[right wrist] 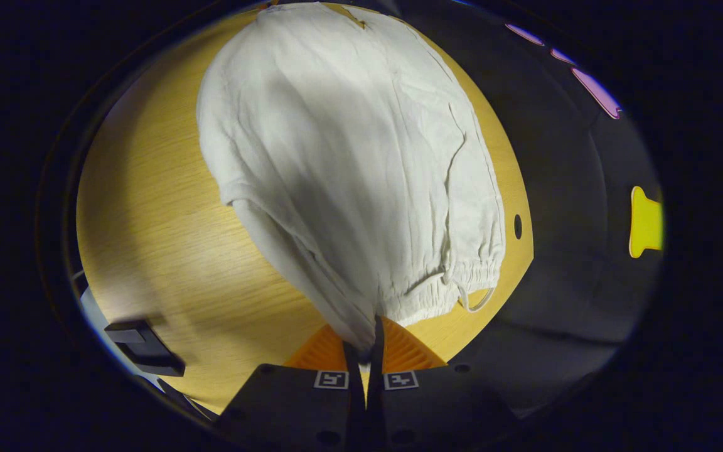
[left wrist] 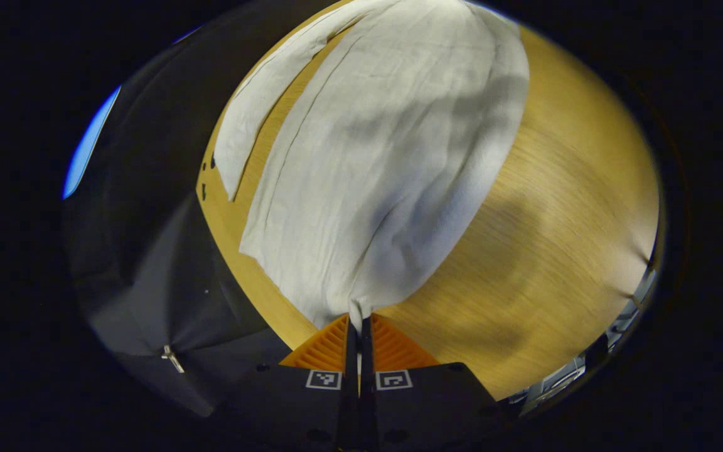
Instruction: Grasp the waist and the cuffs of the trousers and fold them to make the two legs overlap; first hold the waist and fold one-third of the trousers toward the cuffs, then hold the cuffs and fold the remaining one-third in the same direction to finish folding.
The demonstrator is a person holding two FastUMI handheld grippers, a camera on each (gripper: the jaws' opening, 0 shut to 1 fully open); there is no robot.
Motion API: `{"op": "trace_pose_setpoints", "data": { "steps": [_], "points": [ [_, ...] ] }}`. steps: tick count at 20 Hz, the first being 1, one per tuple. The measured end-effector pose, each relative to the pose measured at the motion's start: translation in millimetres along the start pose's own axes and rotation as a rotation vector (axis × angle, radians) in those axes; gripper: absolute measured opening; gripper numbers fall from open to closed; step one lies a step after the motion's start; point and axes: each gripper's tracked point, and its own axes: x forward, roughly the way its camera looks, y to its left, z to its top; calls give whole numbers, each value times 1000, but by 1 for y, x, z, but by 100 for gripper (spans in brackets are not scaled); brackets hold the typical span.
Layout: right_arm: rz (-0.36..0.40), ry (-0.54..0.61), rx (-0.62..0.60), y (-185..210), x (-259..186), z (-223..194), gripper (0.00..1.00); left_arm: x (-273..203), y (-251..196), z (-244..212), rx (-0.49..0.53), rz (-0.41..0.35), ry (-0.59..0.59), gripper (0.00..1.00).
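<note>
In the left gripper view we see our left gripper (left wrist: 359, 326) with its jaws closed on a pinch of the white trousers (left wrist: 386, 144), at the edge of one leg near its cuff end. From that pinch the cloth rises in a soft ridge and then spreads away across the wooden surface (left wrist: 562, 251). The second leg (left wrist: 255, 119) lies flat on the left of this view, parted from the first by a narrow strip of bare wood. Beyond the surface's edge hangs the booth's dark cloth wall (left wrist: 148, 263).

In the right gripper view our right gripper (right wrist: 364, 336) has its jaws closed on the trousers (right wrist: 349, 157) too, holding a fold of fabric just beside the gathered elastic waist (right wrist: 449, 282). A thin drawstring loop (right wrist: 477, 300) hangs from the waistband over the wood. The garment is lifted at the pinch and drapes down onto the surface (right wrist: 160, 251) farther off, where it rests wrinkled. A small dark block (right wrist: 145, 348) sits at the near left edge of the surface, well apart from the trousers.
</note>
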Motion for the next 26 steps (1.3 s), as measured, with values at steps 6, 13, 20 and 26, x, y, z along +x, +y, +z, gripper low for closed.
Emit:
{"op": "trace_pose_setpoints", "data": {
  "steps": [6, 13, 20, 26],
  "points": [
    [-109, -61, 167, -27, -34, 5, 5, -44, 17, 18, -149, 170, -115, 5],
    [-250, -143, 266, -89, -60, 24, 5, -91, 76, 61, -244, 273, -214, 5],
    [-360, -243, 633, -175, -63, 55, 6, -101, 168, 128, -331, 330, -295, 5],
    [-264, -300, 942, -226, -25, 92, 1, -68, 244, 175, -554, 302, -322, 5]
  ]
}}
